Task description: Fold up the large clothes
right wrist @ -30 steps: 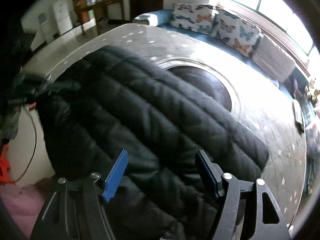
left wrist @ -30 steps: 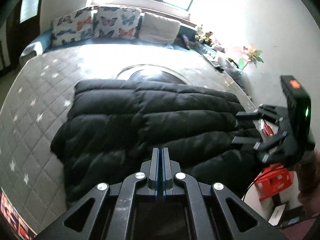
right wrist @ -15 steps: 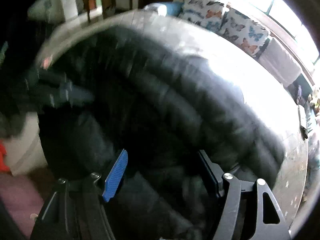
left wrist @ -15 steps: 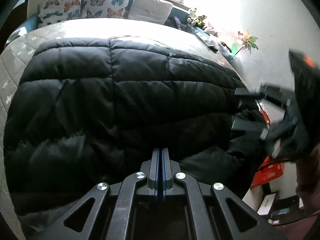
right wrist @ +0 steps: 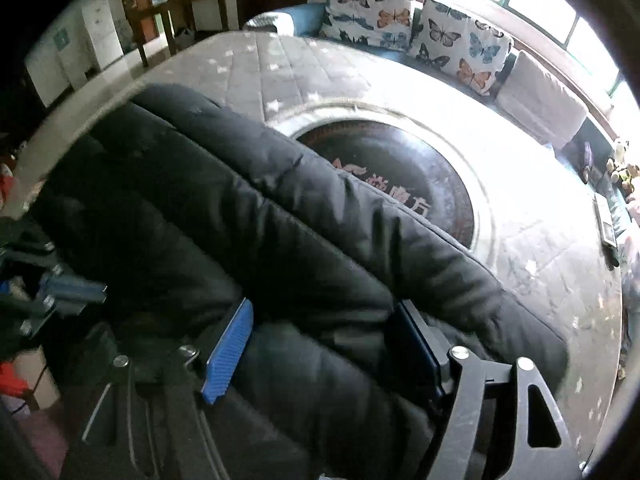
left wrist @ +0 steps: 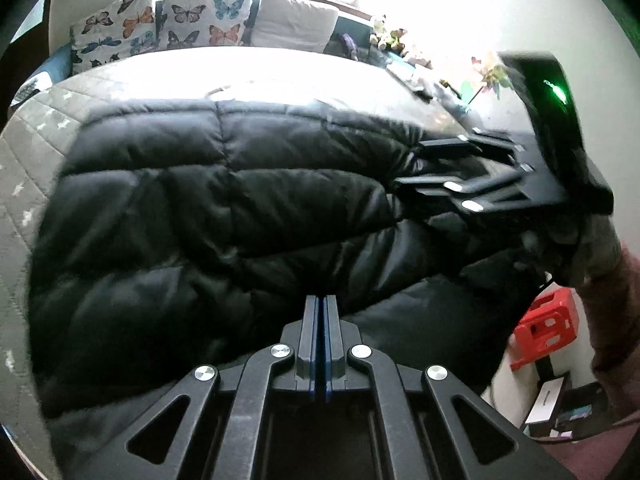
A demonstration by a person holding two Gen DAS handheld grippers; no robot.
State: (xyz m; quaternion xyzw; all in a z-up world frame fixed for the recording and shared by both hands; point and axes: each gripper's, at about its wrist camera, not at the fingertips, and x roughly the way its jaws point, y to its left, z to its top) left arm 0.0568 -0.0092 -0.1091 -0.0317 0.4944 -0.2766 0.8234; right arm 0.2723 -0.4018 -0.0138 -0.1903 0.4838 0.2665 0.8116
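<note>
A large black puffer jacket (left wrist: 208, 216) lies spread over a grey quilted mattress (left wrist: 36, 132); it also fills the right wrist view (right wrist: 248, 216). My left gripper (left wrist: 320, 308) is shut, its fingers pressed together with nothing seen between them, at the jacket's near edge. My right gripper (right wrist: 324, 340) is open, its blue pads straddling a padded roll of the jacket near its right end. It also shows in the left wrist view (left wrist: 416, 164), open against the jacket's right edge. My left gripper shows at the left edge of the right wrist view (right wrist: 92, 292).
Butterfly-print cushions (left wrist: 164, 20) and a white cushion (left wrist: 296, 26) line the far edge under a bright window. A dark round printed patch (right wrist: 404, 184) marks the mattress. A red plastic stool (left wrist: 548, 332) stands on the floor at right. Small items (right wrist: 608, 228) lie along the mattress's right side.
Both grippers have moved in close to the jacket. The right gripper has come forward over the jacket's right end, its open fingers now around a padded roll. The left stays shut.
</note>
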